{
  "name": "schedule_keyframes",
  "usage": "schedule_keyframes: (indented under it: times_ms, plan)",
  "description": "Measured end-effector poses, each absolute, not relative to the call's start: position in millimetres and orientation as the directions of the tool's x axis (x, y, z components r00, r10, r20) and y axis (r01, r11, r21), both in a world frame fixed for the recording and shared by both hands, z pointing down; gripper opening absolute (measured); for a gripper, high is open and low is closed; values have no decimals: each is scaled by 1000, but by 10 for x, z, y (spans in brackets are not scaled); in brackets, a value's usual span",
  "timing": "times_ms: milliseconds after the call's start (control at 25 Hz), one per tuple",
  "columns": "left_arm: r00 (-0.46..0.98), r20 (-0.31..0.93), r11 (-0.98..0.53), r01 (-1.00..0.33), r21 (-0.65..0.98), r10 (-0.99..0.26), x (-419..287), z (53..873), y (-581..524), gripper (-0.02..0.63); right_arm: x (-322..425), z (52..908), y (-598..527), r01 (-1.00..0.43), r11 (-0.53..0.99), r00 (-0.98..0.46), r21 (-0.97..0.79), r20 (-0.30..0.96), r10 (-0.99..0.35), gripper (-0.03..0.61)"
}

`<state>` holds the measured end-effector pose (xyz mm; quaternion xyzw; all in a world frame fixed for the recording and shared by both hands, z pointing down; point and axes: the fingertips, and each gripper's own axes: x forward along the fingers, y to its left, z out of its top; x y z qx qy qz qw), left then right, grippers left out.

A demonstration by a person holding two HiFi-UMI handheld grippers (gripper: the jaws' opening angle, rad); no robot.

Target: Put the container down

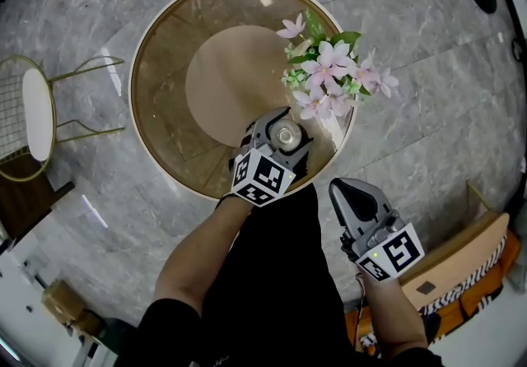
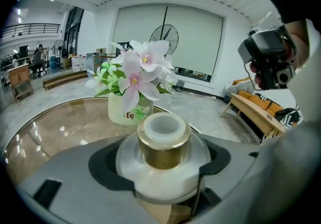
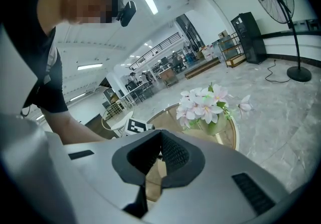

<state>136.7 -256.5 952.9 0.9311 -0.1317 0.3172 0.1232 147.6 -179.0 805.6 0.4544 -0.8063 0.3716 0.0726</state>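
container (image 2: 164,150) base hidden, vase (image 2: 118,113) print partly covered

Flowers (image 1: 329,77) crowd the right edge of the tabletop (image 1: 165,69), close beside the left gripper (image 1: 282,130) clamping the container (image 1: 287,138) at the near edge; middle and left side lie open.

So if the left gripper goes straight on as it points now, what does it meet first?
Probably the white flower pot, standing just beyond the container that the left gripper holds; the gap is unclear.

Right gripper (image 3: 158,161) jaws together — empty, pink flowers (image 3: 205,103) on round glass table (image 3: 232,135) beyond
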Motion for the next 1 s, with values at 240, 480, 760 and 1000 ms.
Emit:
schedule_keyframes:
  times_ms: [240,480,760,1000]
  plan:
    - [759,632,-949,-292,120,-154,1475,9626,-2591,344,1544,8134,-1745,-796,285,-557,-534,460,-692,15]
    - [754,640,-954,-279,106,-150,1489,9696,-2573,344,1523,8178,-1707,-792,283,-559,-541,456,-693,15]
    - [746,650,-959,-267,92,-145,1489,9751,-2546,345,1486,8183,-1670,-790,288,-562,-542,451,-694,15]
    - [748,645,-961,-265,74,-157,1471,9741,-2534,345,1452,8115,-1688,-789,296,-561,-539,436,-703,15]
